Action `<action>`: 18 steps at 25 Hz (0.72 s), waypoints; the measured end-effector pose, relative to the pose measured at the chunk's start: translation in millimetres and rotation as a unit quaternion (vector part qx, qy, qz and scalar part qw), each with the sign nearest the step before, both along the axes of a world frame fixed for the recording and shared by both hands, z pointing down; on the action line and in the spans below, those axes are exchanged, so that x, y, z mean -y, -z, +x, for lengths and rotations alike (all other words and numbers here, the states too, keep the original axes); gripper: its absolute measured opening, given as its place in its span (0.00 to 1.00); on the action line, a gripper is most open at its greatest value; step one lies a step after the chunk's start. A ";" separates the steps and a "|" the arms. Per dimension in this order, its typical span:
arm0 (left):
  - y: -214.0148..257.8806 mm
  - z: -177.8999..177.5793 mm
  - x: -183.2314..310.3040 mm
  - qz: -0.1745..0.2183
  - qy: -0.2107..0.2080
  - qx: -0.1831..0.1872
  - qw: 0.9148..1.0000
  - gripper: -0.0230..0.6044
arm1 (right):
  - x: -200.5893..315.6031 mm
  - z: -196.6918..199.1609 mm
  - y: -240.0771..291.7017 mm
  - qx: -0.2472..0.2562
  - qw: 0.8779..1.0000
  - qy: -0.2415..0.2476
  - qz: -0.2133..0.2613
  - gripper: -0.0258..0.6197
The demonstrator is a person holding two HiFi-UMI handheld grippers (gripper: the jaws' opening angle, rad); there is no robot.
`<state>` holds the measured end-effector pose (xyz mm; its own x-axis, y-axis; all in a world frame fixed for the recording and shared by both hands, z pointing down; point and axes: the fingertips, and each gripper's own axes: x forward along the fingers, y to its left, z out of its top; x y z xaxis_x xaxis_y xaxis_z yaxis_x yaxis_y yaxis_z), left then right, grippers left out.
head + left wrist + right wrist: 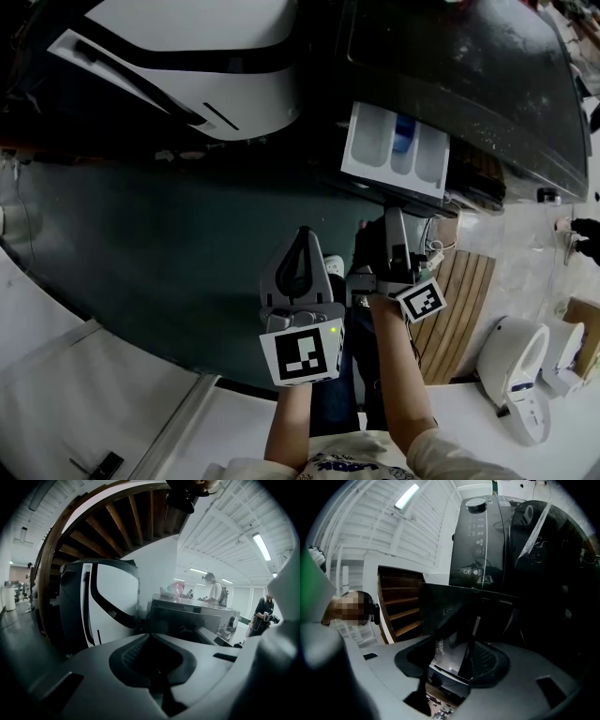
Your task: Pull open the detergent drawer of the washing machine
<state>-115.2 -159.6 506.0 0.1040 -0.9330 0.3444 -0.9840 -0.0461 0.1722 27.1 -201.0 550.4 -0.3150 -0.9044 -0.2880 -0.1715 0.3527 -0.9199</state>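
Just beyond my right gripper [396, 225], jaws apart and empty, the detergent drawer [394, 148] juts toward me; left gripper [300, 239] closed, farther.

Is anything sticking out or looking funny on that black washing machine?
Yes: the white detergent drawer sticks out from the front of the washing machine, pulled open so that its inside and a blue insert show. That is the only odd thing; nothing looks spilled or broken.
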 end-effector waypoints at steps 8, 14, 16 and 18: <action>-5.9 -2.5 -10.5 -0.003 0.006 -0.002 1.000 0.06 | -12.5 -2.4 -2.0 0.000 1.000 0.006 0.001 0.40; -4.0 -1.3 -15.4 0.000 0.004 -0.003 1.000 0.06 | -24.8 -4.3 -2.6 -0.003 1.000 0.008 -0.001 0.40; -3.1 -0.8 -17.7 0.002 0.003 -0.004 1.000 0.06 | -29.3 -5.3 -2.3 -0.004 1.000 0.008 0.000 0.40; -3.2 -1.3 -20.5 0.002 0.003 -0.005 1.000 0.06 | -33.0 -6.4 -2.1 -0.005 1.000 0.010 0.001 0.40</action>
<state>-116.5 -139.1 509.2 0.1024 -0.9352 0.3389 -0.9825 -0.0418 0.1815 20.7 -168.0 552.6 -0.3355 -0.8973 -0.2870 -0.1730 0.3581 -0.9175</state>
